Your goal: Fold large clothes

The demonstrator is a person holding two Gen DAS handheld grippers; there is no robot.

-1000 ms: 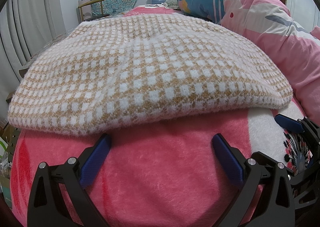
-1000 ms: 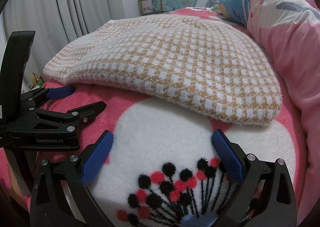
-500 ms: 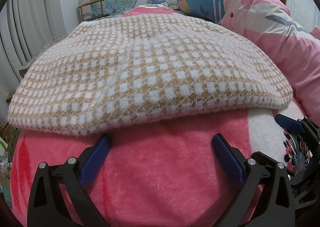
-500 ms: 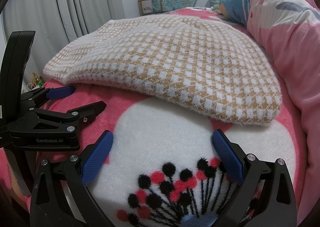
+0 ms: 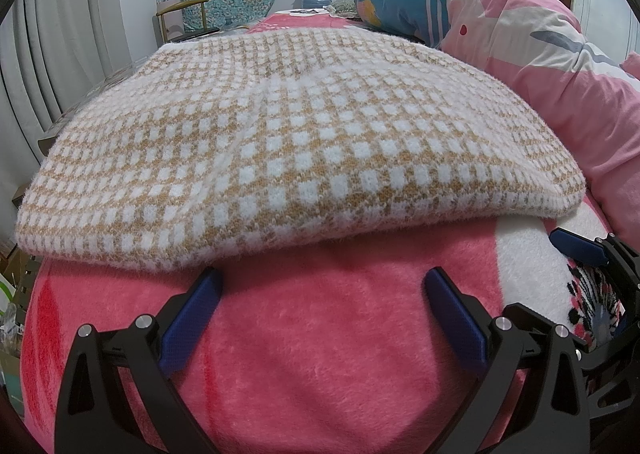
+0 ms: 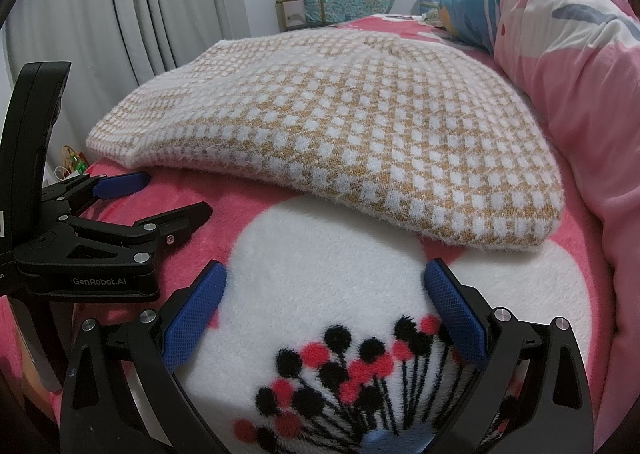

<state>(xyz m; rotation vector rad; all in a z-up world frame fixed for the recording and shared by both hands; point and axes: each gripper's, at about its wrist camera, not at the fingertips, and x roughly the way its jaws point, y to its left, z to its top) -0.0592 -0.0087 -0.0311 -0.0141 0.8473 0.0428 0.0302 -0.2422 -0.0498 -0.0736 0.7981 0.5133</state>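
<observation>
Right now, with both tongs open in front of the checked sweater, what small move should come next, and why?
Probably ease both tongs forward to the sweater's near edge and close on it. The left tongs and right tongs are open and hold nothing, just short of that edge, which lies flat on the pink blanket.

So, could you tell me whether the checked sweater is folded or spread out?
Folded: the sweater lies doubled, its rounded near edge a fold on the blanket.

Fuzzy tan-and-white checked knit garment (image 5: 296,158) folded on pink plush bed blanket (image 5: 320,354), left claw (image 5: 320,294) spread wide just before its near edge, right claw (image 5: 580,246) at bed's right edge
</observation>
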